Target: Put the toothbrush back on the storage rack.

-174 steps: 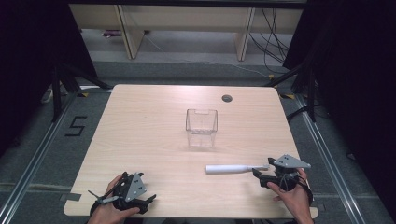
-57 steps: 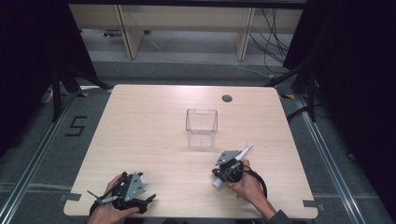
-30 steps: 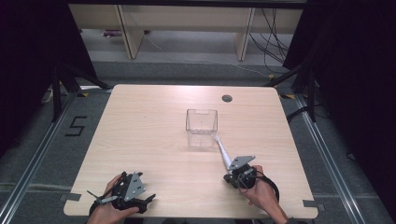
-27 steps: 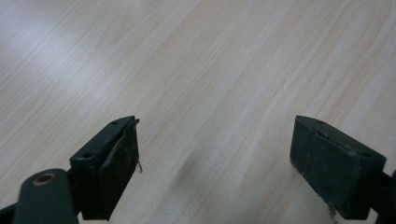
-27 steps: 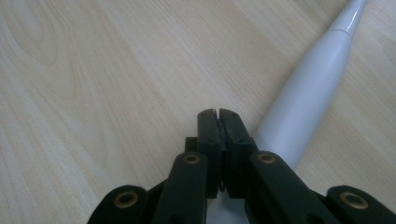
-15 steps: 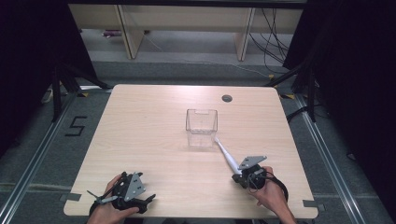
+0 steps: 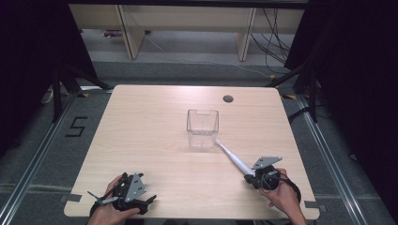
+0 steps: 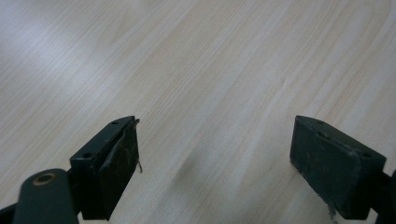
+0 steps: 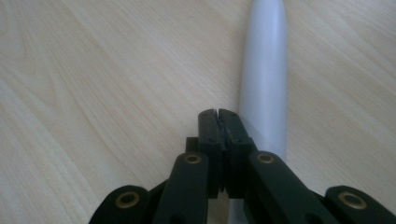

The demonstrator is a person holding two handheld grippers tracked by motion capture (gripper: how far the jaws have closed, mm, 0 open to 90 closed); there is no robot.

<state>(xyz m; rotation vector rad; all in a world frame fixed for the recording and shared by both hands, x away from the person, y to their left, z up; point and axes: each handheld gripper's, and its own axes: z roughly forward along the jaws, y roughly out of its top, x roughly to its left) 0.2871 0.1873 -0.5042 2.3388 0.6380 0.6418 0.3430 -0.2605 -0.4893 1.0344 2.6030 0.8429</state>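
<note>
A white stick-shaped tool [image 7: 234, 158], like an electric toothbrush, lies slanted on the light wooden table [image 7: 150, 126]. Its thin tip sits by the front right corner of a clear square container [image 7: 202, 127]. My right gripper [image 7: 249, 177] is at the tool's thick near end. In the right gripper view its jaws [image 9: 218, 114] are pressed shut with nothing between them, and the white tool [image 9: 264, 79] lies along their right side. My left gripper [image 7: 123, 193] rests near the front left edge, open and empty [image 8: 215, 158] over bare wood.
A dark round hole [image 7: 228, 99] is in the table at the back right. Shelving legs [image 7: 126, 33] and cables [image 7: 277, 33] stand on the floor beyond the far edge. A "5" marking [image 7: 76, 126] is on the floor at left.
The right gripper has moved right and toward the front edge. The white tool's thick end swung with it, from lying crosswise to slanting toward the container. The left gripper stayed still.
</note>
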